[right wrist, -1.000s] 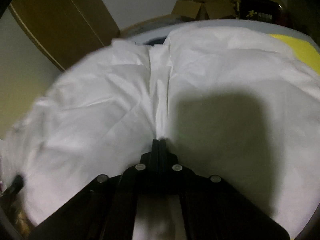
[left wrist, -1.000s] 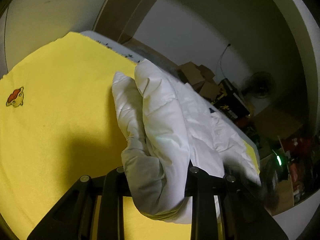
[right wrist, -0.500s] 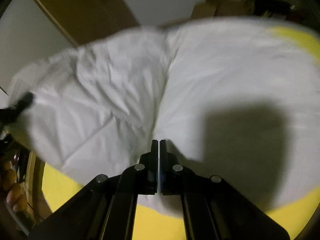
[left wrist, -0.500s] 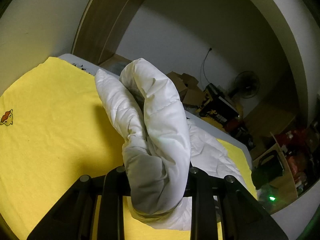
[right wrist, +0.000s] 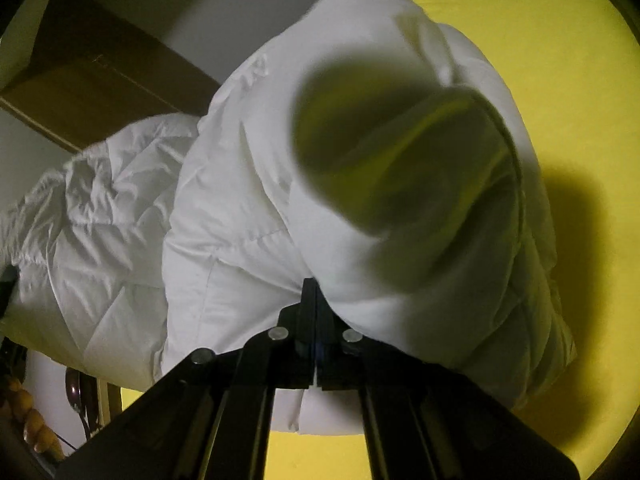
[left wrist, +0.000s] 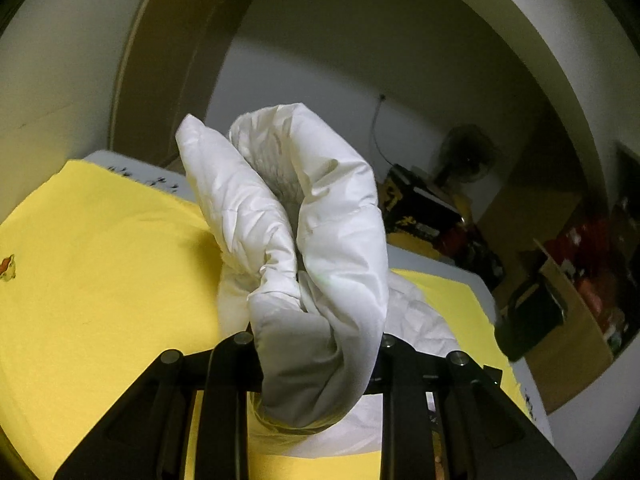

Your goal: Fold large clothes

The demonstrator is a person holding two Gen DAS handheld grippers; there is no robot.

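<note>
Above yellow sheet (left wrist: 100,264), jacket (left wrist: 320,240) now higher.

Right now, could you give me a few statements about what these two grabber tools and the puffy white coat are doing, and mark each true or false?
1. The left gripper clamps a thick bunch of the white padded jacket. True.
2. The right gripper stands wide open with nothing in it. False: its jaws are pressed together, pinching a thin edge of the jacket.
3. The cloth under the jacket is yellow. True.
4. The jacket lies flat and untouched. False: both grippers hold it, and the part in the left gripper rises above the cloth.
5. A small cartoon figure is printed near the cloth's edge in the left wrist view. True.
</note>
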